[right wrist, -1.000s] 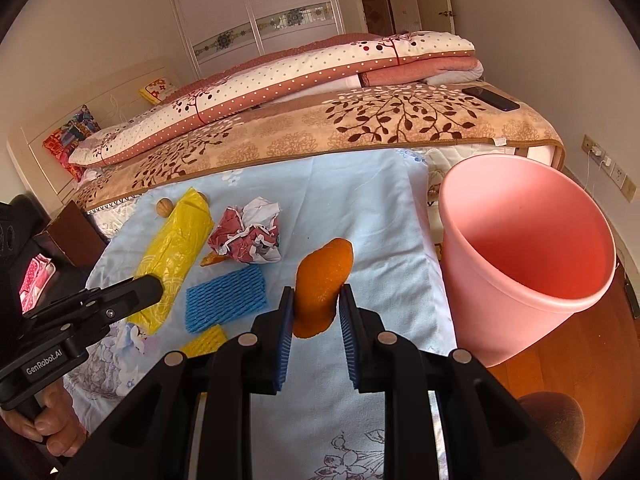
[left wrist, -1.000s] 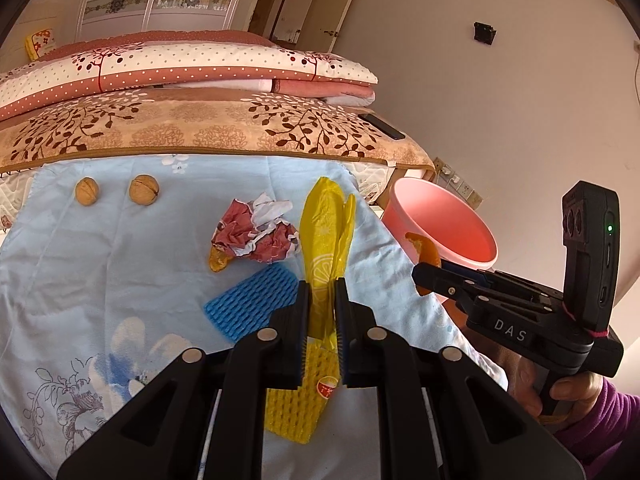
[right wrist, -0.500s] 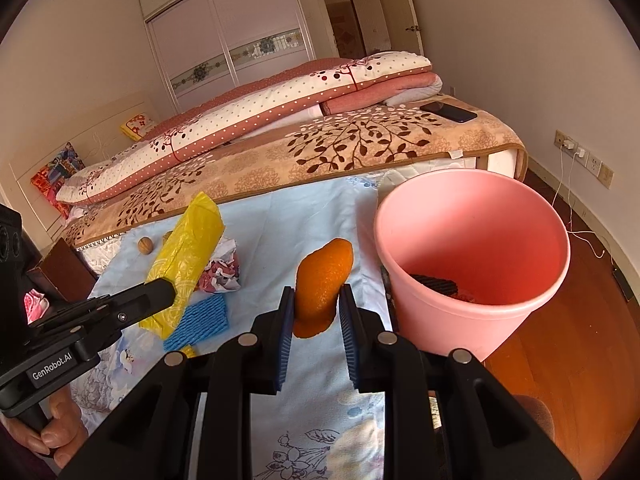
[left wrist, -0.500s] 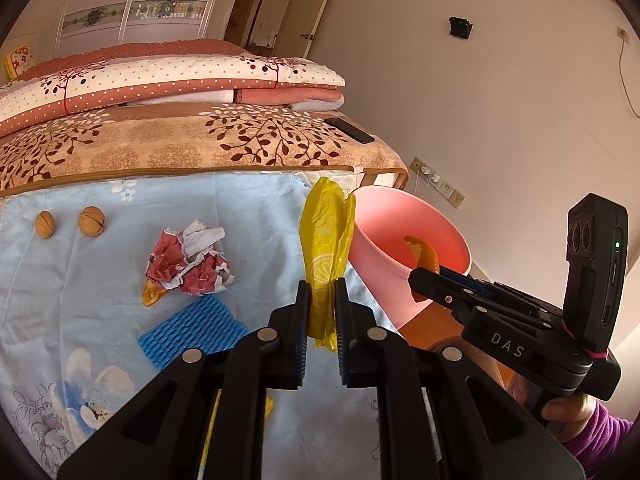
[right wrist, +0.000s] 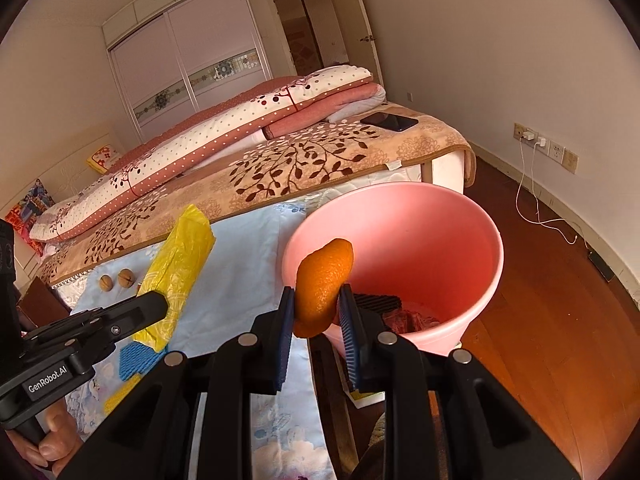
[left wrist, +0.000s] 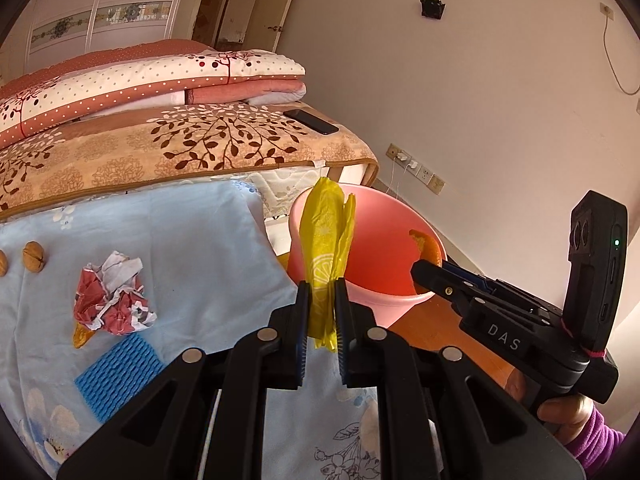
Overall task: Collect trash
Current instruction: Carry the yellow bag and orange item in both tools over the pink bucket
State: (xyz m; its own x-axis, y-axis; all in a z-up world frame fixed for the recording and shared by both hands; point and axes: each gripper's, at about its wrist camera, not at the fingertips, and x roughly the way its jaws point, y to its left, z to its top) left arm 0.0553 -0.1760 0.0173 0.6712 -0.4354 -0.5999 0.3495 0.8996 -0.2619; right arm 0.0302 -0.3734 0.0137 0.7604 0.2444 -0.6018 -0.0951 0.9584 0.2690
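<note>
Dropping: orange peel (right wrist: 322,288) pinched in right gripper (right wrist: 316,312), centre over pink bin (right wrist: 490,276) before releasing.
L gripper (left wrist: 321,312): pinching yellow bag (left wrist: 326,248) at bin's near rim; follow.

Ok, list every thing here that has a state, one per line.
left gripper: shut on yellow plastic bag, lifted
right gripper: shut on orange peel, held at the bucket's rim
pink bucket: upright, trash inside
crumpled paper: lying on sheet
blue foam net: lying flat
phone: screen dark
</note>
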